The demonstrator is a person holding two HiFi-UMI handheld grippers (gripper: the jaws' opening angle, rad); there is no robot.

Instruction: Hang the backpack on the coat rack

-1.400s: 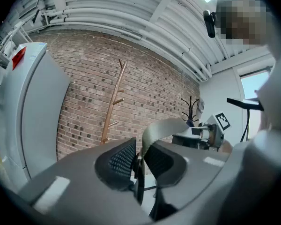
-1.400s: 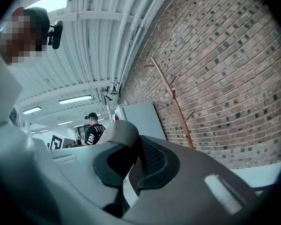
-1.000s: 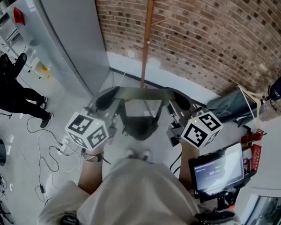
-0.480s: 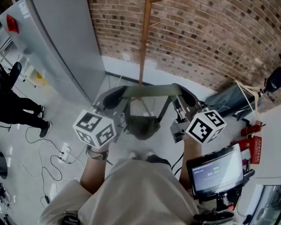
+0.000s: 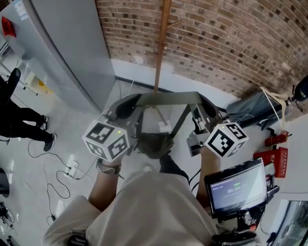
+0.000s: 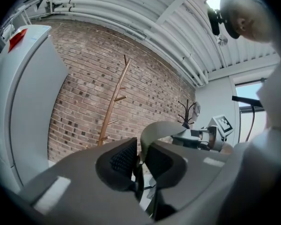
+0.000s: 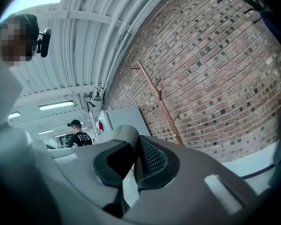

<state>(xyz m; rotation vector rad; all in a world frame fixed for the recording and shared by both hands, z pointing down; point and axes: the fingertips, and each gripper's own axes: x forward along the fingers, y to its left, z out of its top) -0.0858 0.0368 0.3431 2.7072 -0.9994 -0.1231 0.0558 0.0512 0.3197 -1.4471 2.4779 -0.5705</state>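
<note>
The olive-grey backpack [image 5: 155, 141] hangs below its top strap [image 5: 164, 99], which is stretched level between my two grippers. My left gripper [image 5: 127, 105] is shut on the strap's left end, and my right gripper [image 5: 201, 109] is shut on its right end. In the left gripper view the strap [image 6: 160, 128] curls up out of the shut jaws of the left gripper [image 6: 139, 159]. The right gripper [image 7: 133, 161] pinches the strap [image 7: 124, 134] too. The wooden coat rack [image 5: 163, 32] stands straight ahead against the brick wall, its pegs above the strap; the coat rack [image 6: 113, 102] and coat rack [image 7: 161, 104] show in both gripper views.
A tall grey cabinet [image 5: 66, 40] stands left of the rack. Cables and a power strip [image 5: 71, 164] lie on the floor at left. A person in black [image 5: 10, 106] is at far left. A screen [image 5: 237, 187], red extinguishers [image 5: 274, 158] and a bag [image 5: 249, 109] are at right.
The backpack and both grippers have moved slightly forward toward the coat rack. The strap stays taut between the shut jaws.
</note>
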